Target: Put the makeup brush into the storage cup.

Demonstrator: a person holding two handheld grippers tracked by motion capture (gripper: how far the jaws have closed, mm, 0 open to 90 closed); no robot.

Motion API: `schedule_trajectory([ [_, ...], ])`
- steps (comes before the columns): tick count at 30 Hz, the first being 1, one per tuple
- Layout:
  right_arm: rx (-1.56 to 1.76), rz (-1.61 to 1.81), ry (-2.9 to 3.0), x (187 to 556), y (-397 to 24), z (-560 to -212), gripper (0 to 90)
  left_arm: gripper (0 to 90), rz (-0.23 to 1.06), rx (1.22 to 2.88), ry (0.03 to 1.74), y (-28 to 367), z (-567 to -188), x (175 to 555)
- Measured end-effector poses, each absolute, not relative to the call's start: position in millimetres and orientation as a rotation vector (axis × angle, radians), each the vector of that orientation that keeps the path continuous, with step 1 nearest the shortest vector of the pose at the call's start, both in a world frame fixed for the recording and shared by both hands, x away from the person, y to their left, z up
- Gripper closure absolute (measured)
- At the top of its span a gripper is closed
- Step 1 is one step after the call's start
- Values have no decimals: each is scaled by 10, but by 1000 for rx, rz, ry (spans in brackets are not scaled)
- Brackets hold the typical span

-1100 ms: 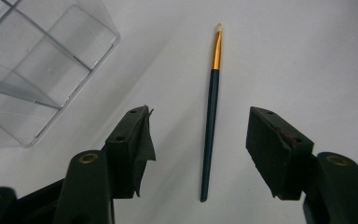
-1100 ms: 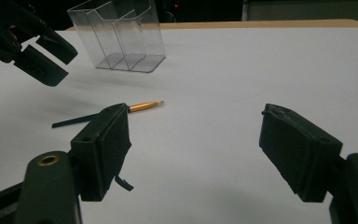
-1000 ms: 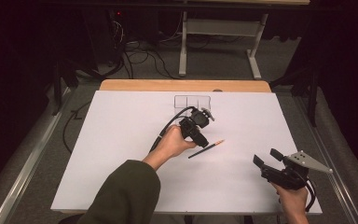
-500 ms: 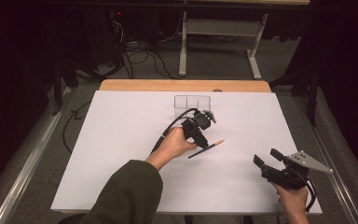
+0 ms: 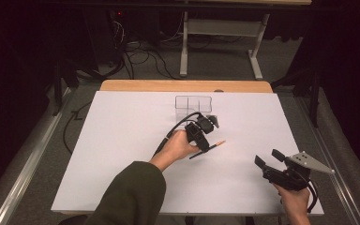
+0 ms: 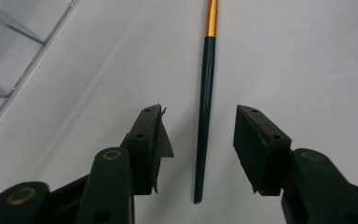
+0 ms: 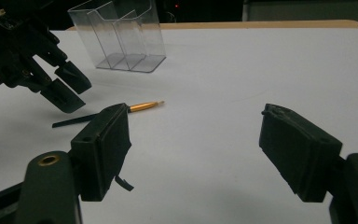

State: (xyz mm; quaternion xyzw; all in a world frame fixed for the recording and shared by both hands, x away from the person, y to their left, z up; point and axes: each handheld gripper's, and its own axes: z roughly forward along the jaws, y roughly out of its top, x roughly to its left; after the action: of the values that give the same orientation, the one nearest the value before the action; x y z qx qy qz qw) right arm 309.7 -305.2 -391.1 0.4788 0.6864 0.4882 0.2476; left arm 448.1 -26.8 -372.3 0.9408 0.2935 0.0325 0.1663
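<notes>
Currently the slim dark-green paintbrush with a gold ferrule (image 6: 206, 88) lies flat on the white table (image 5: 122, 140), its handle end between the left gripper's (image 6: 200, 140) jaws. These have just been closing, half open, pads clear of it on both sides. The right gripper (image 5: 268, 160) hovers well apart, jaws wide, empty.

Brush (image 6: 206, 98): dark green-black handle, gold-orange ferrule. Worktop (image 5: 122, 140): plain white sheet, light wood edge at far side. Organizer (image 7: 121, 37): clear, colourless. Left hand-held gripper (image 6: 200, 149): black jaws, brass-coloured rivets. Right hand-held gripper (image 5: 268, 161): black, grey plate. Sleeve (image 5: 131, 197): olive green.
</notes>
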Motion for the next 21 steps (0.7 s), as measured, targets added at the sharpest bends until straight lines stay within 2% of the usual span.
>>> schedule_trajectory([
  [21, 1307, 1332, 1868, 3095, -3053, -3911, 261, 639, 62, 2728, 848, -285, -3893, 4494],
])
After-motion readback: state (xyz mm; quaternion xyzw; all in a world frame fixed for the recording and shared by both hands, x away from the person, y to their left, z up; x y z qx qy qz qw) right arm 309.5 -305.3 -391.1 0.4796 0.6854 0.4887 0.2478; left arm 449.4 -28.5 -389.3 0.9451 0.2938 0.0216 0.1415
